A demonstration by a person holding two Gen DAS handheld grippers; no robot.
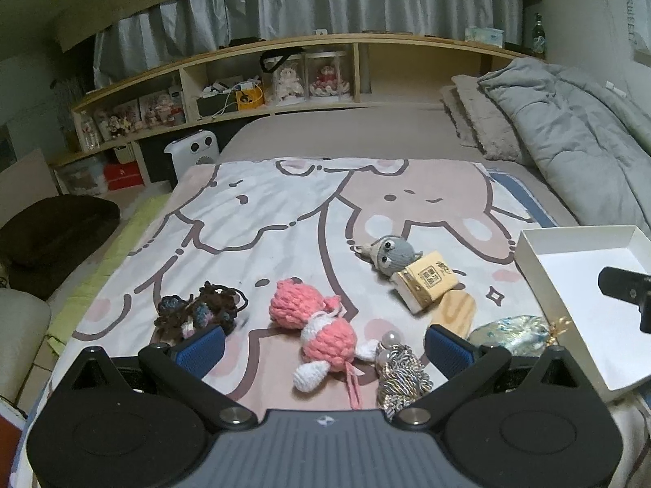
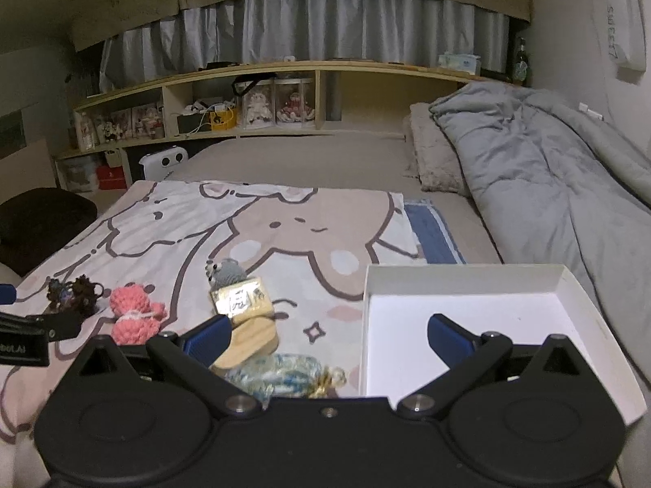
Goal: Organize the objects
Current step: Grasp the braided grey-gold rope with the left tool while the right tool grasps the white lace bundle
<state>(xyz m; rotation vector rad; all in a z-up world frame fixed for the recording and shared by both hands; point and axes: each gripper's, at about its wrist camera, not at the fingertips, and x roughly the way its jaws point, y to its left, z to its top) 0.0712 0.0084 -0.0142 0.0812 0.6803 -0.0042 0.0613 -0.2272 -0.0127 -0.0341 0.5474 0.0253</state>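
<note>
Small trinkets lie on a cartoon-print blanket (image 1: 285,211). A pink and white crochet doll (image 1: 317,325) sits between the blue pads of my open left gripper (image 1: 325,345), with a silver tassel charm (image 1: 400,370) beside it. To its left lies a dark brown crochet piece (image 1: 203,309). Further off are a grey crochet owl (image 1: 392,254), a small tan book-shaped box (image 1: 427,284), a wooden piece (image 1: 457,311) and a blue-gold shiny pouch (image 1: 508,333). My right gripper (image 2: 329,339) is open and holds nothing, hovering over the pouch (image 2: 280,374) and the left wall of the white box (image 2: 468,305).
A grey duvet (image 2: 549,171) and pillow (image 2: 435,154) lie along the right of the bed. A wooden shelf (image 1: 285,77) with dolls and boxes runs behind. A dark cushion (image 1: 53,232) and white heater (image 1: 195,150) stand left of the bed.
</note>
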